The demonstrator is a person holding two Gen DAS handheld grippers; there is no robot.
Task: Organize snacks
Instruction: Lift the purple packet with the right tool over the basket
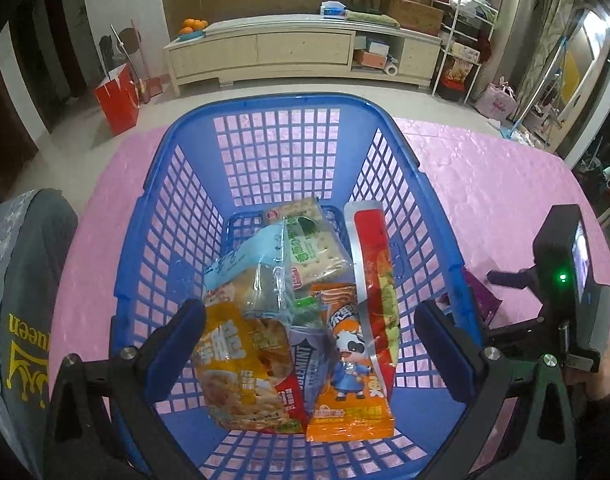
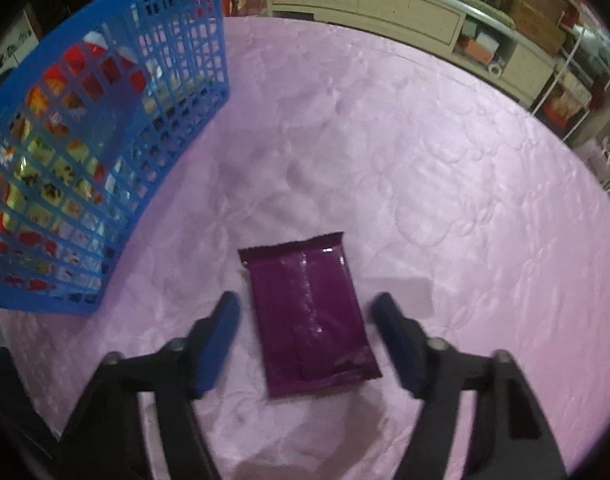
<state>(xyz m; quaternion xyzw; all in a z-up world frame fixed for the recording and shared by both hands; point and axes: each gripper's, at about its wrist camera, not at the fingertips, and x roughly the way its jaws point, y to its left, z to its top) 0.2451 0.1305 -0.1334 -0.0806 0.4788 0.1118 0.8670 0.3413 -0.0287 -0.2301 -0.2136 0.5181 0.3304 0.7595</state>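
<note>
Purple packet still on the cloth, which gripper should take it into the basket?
Right. The right gripper straddles the purple packet, pads not yet touching. The left gripper hangs open over the blue basket, away from the packet.

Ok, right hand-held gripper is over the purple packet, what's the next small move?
Probably close the right hand-held gripper on the purple packet. The packet lies flat on the pink tablecloth between the open fingers, which do not touch it, and it is the only snack seen outside the blue basket.
</note>
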